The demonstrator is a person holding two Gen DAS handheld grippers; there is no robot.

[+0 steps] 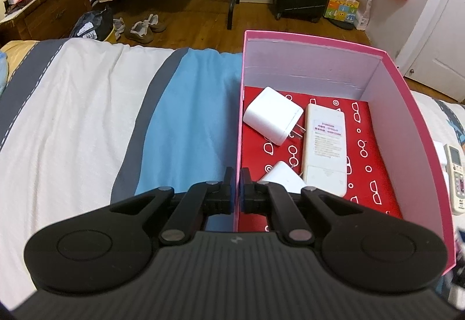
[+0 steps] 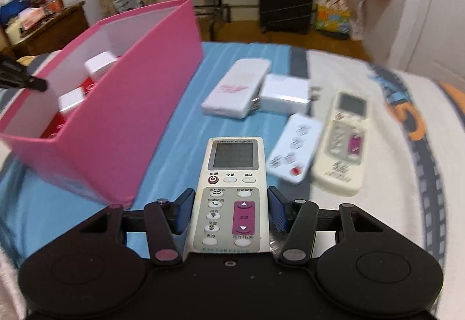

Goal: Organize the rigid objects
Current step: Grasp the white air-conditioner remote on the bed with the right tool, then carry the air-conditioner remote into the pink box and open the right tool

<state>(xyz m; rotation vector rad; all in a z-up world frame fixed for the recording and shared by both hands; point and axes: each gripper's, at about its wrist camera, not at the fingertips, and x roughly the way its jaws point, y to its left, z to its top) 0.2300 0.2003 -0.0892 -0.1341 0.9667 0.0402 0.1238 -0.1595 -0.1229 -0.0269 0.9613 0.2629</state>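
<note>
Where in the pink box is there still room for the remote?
The pink box has bare red floor along its far wall and its right wall, beside the face-down remote. The left side is crowded: two white chargers. The right gripper holds the AC remote.

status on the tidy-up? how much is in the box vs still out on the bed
Done: two white chargers and a white remote lie in the pink box. In hand: left gripper pinches the box wall; right gripper straddles the AC remote. Left: four more devices on the bed.
</note>
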